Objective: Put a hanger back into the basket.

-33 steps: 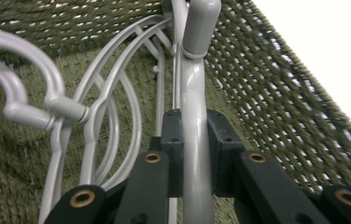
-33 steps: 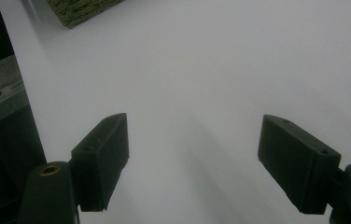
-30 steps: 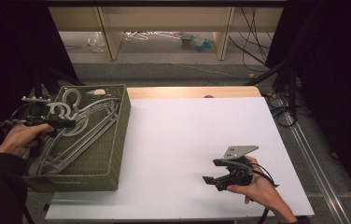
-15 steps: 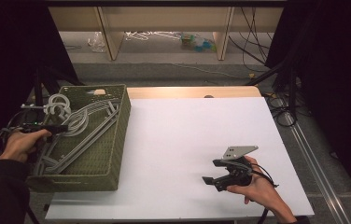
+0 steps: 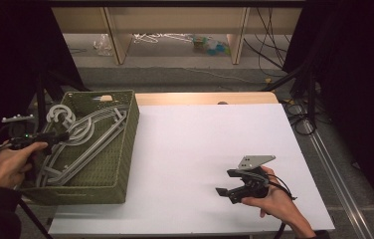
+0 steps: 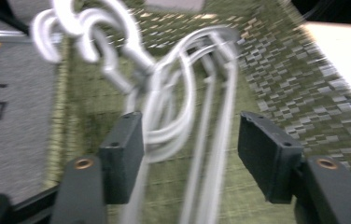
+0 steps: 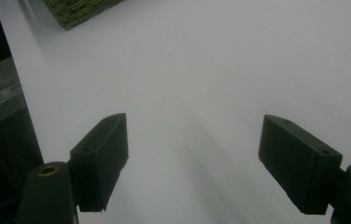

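A green woven basket stands on the left end of the table and holds several grey plastic hangers lying in a bundle. Their hooks rest at the basket's far left. My left gripper reaches over the basket's left rim. Its jaws have just been opening. In the left gripper view it is open, with the hangers running between the pads untouched, and that picture is blurred. My right gripper rests on the white table top at the near right, open and with nothing in it.
The white table top stretches right of the basket, with a wooden strip along its far edge. A corner of the basket shows in the right gripper view. Shelves and cables lie beyond the table.
My left gripper has let go of the hangers and drawn back to the left. The hangers have settled lower in the basket, hooks nearer its left wall. The right gripper has stayed still.
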`<state>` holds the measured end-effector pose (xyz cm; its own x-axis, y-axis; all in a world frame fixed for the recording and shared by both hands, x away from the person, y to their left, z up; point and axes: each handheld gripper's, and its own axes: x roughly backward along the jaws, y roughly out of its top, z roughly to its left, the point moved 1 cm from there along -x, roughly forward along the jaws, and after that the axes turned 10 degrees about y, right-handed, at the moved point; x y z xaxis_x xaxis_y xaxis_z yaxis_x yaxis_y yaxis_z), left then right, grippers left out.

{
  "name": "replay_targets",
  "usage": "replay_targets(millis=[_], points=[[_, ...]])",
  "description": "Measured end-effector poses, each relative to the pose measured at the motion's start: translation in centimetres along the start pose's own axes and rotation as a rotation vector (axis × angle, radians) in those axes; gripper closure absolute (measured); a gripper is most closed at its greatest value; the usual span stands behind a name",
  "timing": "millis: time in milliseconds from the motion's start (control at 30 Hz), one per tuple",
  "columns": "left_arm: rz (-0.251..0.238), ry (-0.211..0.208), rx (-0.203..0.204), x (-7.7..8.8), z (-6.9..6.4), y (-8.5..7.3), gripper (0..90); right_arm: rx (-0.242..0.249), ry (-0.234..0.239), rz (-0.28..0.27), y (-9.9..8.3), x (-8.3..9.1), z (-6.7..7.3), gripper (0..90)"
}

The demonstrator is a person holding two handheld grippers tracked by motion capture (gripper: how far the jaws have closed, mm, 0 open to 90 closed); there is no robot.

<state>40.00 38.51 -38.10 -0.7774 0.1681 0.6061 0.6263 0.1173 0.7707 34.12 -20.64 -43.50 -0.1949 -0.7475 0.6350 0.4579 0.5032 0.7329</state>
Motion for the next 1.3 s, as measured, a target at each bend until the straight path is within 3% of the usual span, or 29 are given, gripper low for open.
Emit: replay_targets(millis=[33,100,133,233,267,333,367,433,500,533,567,633,700,733,800,867,1000,1033,1167,1300], points=[[0.0,0.0,0.0,0.0,0.0,0.0,38.5,0.0,0.0,0.0,0.0,0.0,0.0,24.8],[-0.012,-0.045,0.007,0.3,-0.7,-0.6,38.0,-0.001,0.0,0.001,0.0,0.0,0.1,24.8],[-0.03,-0.058,-0.021,0.8,-1.6,-1.0,37.8,-0.001,-0.001,-0.004,0.0,-0.1,0.2,24.8],[-0.056,-0.069,-0.046,1.3,-2.6,-1.4,36.0,-0.007,-0.002,-0.002,0.0,0.0,0.2,24.8],[-0.088,-0.079,-0.071,2.0,-3.5,-1.6,34.7,-0.009,0.0,-0.002,0.0,0.0,0.2,24.8],[-0.108,-0.092,-0.078,2.4,-4.1,-1.6,33.9,-0.004,0.001,-0.006,0.0,0.0,0.1,24.8],[-0.133,-0.123,-0.112,3.1,-5.2,-1.9,32.1,0.003,-0.009,-0.011,0.0,0.0,0.1,24.6],[-0.143,-0.133,-0.128,3.4,-5.8,-2.2,31.6,0.005,-0.012,-0.015,0.0,0.0,0.1,24.6],[-0.167,-0.151,-0.181,4.3,-7.5,-2.9,29.3,0.002,-0.016,-0.021,0.1,0.0,0.1,24.5],[-0.167,-0.151,-0.181,4.3,-7.5,-2.9,28.4,0.004,-0.019,-0.023,0.1,0.0,0.2,24.4],[-0.162,-0.159,-0.218,4.8,-8.7,-3.4,27.1,0.003,-0.017,-0.024,0.1,0.0,0.2,24.4],[-0.167,-0.177,-0.223,5.1,-9.3,-3.7,25.3,0.002,-0.016,-0.024,0.1,-0.1,0.3,24.3],[-0.17,-0.236,-0.231,5.5,-10.6,-4.3,24.8,0.005,-0.014,-0.026,0.1,-0.2,0.3,24.3],[-0.163,-0.263,-0.257,5.6,-11.7,-5.0,24.2,0.003,-0.012,-0.027,0.1,-0.2,0.4,24.2],[-0.165,-0.273,-0.267,5.6,-12.4,-5.4,22.5,0.001,-0.018,-0.03,0.1,-0.2,0.4,24.1],[-0.15,-0.297,-0.305,5.4,-13.9,-6.3,21.9,0.007,-0.024,-0.039,0.1,-0.3,0.4,24.2],[-0.135,-0.312,-0.312,5.0,-15.0,-7.0,21.8,0.004,-0.024,-0.046,0.1,-0.3,0.5,24.1],[-0.147,-0.315,-0.336,4.8,-15.4,-7.3,21.8,0.008,-0.02,-0.045,0.1,-0.3,0.5,24.1],[-0.155,-0.318,-0.356,4.4,-16.7,-8.2,21.8,0.007,-0.02,-0.049,0.0,-0.4,0.6,24.0],[-0.151,-0.329,-0.355,4.2,-17.5,-8.8,21.4,-0.002,-0.015,-0.055,0.0,-0.5,0.6,23.8]])
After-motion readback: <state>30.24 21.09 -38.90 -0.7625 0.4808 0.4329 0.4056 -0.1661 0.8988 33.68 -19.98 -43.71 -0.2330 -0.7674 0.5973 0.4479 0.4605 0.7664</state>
